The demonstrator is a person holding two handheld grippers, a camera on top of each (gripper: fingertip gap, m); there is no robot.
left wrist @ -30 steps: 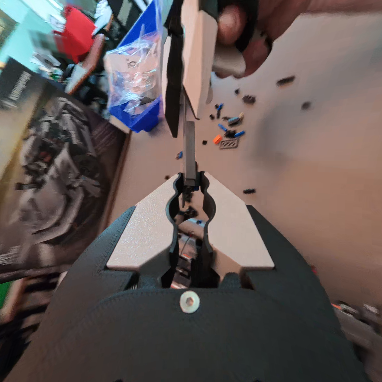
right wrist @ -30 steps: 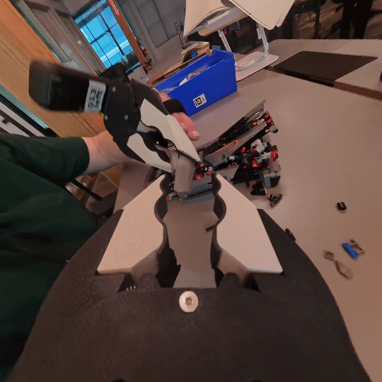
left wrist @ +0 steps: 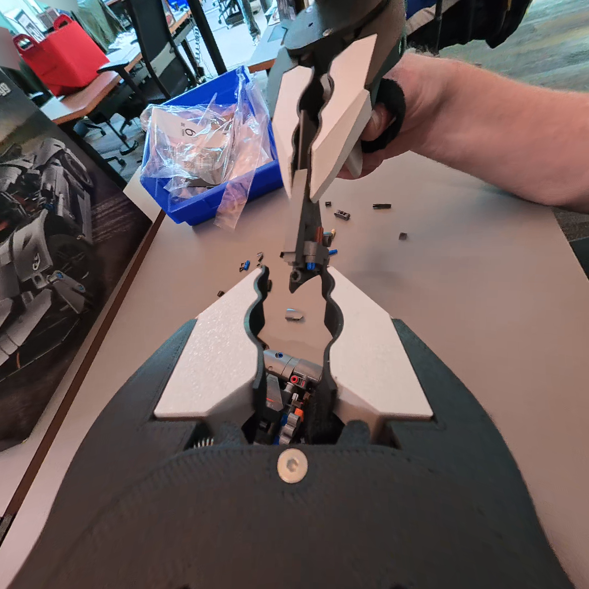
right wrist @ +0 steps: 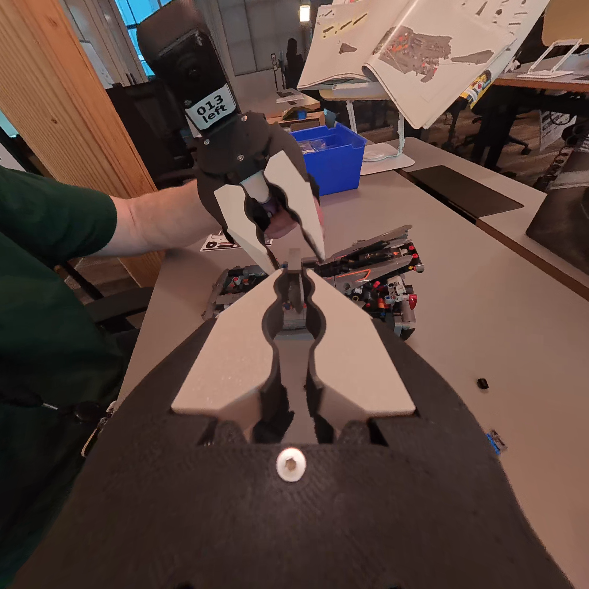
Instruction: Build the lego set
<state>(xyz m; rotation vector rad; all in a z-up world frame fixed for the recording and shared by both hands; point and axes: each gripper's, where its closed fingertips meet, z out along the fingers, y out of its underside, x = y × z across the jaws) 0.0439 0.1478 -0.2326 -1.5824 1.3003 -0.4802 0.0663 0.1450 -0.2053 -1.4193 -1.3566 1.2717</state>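
A grey lego panel point(left wrist: 307, 242) with a few blue and red pins on it hangs in the air above the table point(left wrist: 446, 318), and another look at it comes from the right wrist view, where it stands upright between the tips point(right wrist: 294, 287). The right gripper point(right wrist: 294, 274) has its fingers pinched narrowly onto the panel, gripping it by one end; from the other side the same gripper point(left wrist: 302, 188) reaches down from above, a hand point(left wrist: 414, 121) wrapped round its handle. The left gripper point(left wrist: 294, 274) sits just under the panel's lower tip with its jaws spread wide and nothing between them, the panel's point hanging in the gap without touching either finger as far as I can see. In the right wrist view the left gripper point(right wrist: 298, 258) comes in from a green-sleeved arm, fingers parted, close above the panel's top edge. Behind it on the table lies the half-built model point(right wrist: 366, 280), dark grey with orange trim and red pins. Loose small pieces point(left wrist: 342, 214) are scattered over the tabletop, and one grey curved bit point(left wrist: 293, 315) lies between the left fingers' span on the surface. Farther off stands a blue bin point(left wrist: 204, 204) stuffed with clear plastic bags point(left wrist: 197, 143), the set's box point(left wrist: 47, 239) leans at the left edge, and an open instruction book point(right wrist: 414, 54) rests on a stand.
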